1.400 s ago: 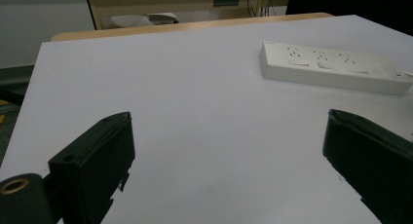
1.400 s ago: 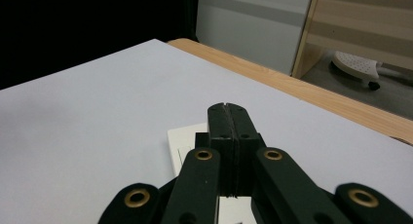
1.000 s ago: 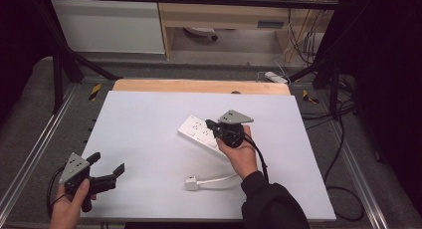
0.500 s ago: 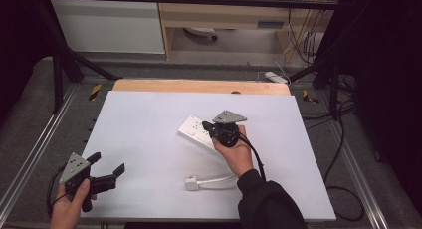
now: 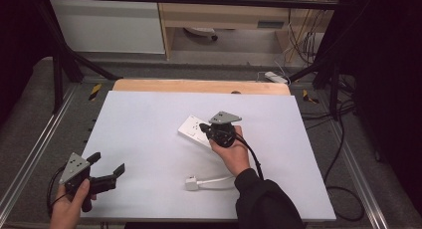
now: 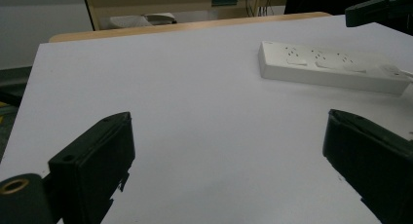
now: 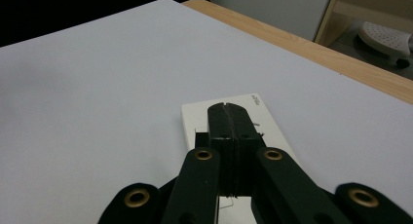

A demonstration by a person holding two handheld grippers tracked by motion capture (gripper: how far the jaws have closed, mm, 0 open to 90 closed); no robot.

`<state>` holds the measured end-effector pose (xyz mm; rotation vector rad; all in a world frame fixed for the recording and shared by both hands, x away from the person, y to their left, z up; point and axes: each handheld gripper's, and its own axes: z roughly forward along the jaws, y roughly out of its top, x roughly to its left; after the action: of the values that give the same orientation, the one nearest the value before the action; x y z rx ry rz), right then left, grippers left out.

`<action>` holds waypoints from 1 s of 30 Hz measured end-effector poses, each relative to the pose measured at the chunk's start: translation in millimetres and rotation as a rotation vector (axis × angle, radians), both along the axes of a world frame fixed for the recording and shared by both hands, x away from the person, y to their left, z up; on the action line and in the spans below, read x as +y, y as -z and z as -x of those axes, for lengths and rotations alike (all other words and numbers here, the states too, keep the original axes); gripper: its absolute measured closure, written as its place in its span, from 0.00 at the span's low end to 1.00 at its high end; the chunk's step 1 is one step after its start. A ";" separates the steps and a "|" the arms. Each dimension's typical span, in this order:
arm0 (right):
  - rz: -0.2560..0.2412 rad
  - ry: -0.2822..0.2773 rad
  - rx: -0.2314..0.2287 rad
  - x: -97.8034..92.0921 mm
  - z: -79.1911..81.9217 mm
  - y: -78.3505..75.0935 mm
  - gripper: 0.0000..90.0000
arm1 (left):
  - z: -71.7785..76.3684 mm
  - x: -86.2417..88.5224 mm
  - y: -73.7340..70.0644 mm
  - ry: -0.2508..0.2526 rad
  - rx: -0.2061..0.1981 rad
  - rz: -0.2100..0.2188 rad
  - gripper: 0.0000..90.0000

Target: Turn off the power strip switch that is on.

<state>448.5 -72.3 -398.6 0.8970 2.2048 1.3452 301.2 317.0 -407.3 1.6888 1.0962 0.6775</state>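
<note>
Two tools work over a white tabletop (image 5: 149, 139), and the white power strip (image 5: 195, 130) near its middle serves as the landmark for everything else. Well to the left of the strip and nearer the person, at the tabletop's front left corner, the left tool (image 5: 106, 171) is held in the person's left hand (image 5: 69, 204); its jaws stand wide apart with nothing between them, and they point across the board toward the strip. In the left gripper view the same left tool (image 6: 229, 156) shows bare white surface between its two black jaws, with the strip (image 6: 331, 68) lying flat farther off and to the right, its row of sockets facing up. Just in front of the strip, nearer the person, a white plug (image 5: 191, 183) lies flat on the tabletop with its white cord (image 5: 219, 179) running off to the right toward the person's dark sleeve (image 5: 263, 199). Directly over the strip, the right tool (image 5: 205, 128) is held in the person's right hand (image 5: 231, 152), a grey three-cornered plate on its top. In the right gripper view the right tool (image 7: 228, 109) has its jaws pressed together, their tips over the strip's near end (image 7: 195, 118); whether they touch it I cannot tell. Behind the strip, a wooden edge (image 5: 199, 85) borders the far side of the tabletop.
</note>
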 end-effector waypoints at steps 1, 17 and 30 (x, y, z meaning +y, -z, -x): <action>0.000 0.000 0.000 0.0 0.0 0.0 1.00 | -0.1 0.0 0.1 0.001 0.001 -0.001 0.05; 0.034 -0.015 0.021 5.6 -1.5 8.2 1.00 | -0.2 -1.0 0.6 0.007 0.006 -0.009 0.05; 0.061 -0.026 0.043 9.3 -3.8 15.5 1.00 | -0.2 -2.1 1.0 0.012 0.007 -0.017 0.05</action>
<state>452.3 -63.0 -414.1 0.8859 2.2847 1.2742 301.4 314.9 -408.3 1.7121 1.0869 0.6750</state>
